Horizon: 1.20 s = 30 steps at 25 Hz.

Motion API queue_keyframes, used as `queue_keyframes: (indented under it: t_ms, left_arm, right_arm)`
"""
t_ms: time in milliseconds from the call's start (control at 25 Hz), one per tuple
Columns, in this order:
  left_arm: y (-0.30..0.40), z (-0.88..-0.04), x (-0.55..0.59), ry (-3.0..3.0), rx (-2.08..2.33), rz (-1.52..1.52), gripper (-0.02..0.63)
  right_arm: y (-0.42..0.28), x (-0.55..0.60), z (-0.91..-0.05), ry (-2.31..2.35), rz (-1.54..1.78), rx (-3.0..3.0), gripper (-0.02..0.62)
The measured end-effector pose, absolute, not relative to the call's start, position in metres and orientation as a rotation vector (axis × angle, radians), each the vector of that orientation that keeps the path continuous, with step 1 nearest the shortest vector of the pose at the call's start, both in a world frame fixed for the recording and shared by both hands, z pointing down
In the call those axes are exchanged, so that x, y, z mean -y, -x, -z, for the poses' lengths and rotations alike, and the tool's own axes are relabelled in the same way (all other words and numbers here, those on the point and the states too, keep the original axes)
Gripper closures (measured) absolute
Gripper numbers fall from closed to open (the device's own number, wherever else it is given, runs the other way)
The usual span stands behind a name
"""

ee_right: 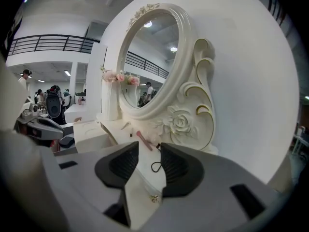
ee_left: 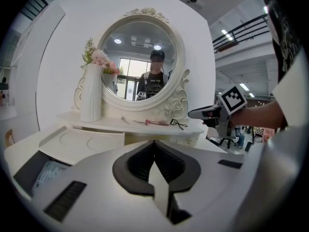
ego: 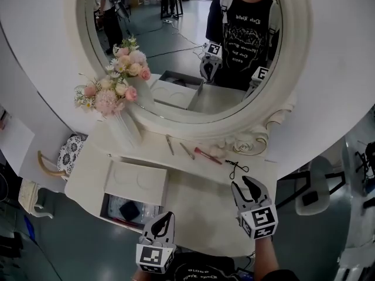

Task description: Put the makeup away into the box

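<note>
Several makeup tools lie on the vanity's raised shelf under the mirror: a silver tool, a thin brush, a pink-handled brush and a black looped curler. The open box sits at the table's left, its white lid folded back. My right gripper hovers open just short of the curler, which shows through the gap, nothing between its pads. My left gripper is shut and empty near the front edge, beside the box.
A white vase with pink flowers stands on the shelf's left end. The round mirror with its carved rose frame rises behind the shelf. A patterned chair stands left of the table.
</note>
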<state>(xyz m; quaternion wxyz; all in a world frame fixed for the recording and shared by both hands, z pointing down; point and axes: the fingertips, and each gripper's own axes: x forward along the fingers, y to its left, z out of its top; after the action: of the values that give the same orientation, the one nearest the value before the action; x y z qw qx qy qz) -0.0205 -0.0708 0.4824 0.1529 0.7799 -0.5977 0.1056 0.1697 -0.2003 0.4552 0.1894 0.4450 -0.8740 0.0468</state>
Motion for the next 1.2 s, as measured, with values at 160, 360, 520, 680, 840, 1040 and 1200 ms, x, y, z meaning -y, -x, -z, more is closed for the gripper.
queue_keyframes:
  t_ms: [160,360,520,680,840,1040,1200]
  left_arm:
    - [0.015,-0.484,0.074,-2.257,1.690,-0.313,0.591]
    - [0.015,-0.490,0.076,-2.245,1.675,-0.322,0.591]
    - [0.014,-0.495,0.076,-2.234,1.670,-0.335,0.591]
    - [0.013,-0.498,0.078,-2.227,1.673,-0.357,0.591]
    - [0.014,-0.495,0.083,-2.219,1.689,-0.362,0.591]
    - [0.013,-0.500,0.082,-2.209,1.672,-0.376,0.591]
    - [0.014,-0.502,0.083,-2.204,1.668,-0.384,0.591]
  right_arm:
    - [-0.167,0.212,-0.460,-1.214,-0.109,2.433,0.448]
    - [-0.159,0.226,-0.467,-1.167,-0.066,2.407,0.448]
    - [-0.157,0.235,-0.467,-1.142,-0.028,2.380,0.457]
    - [-0.155,0.244,-0.471,-1.120,-0.037,2.375,0.466]
    - [-0.156,0.252,-0.478,-1.092,-0.029,2.351,0.464]
    - [-0.156,0.260,-0.484,-1.065,-0.036,2.342,0.464]
    - [-0.151,0.265,-0.488,-1.031,-0.050,2.339,0.463]
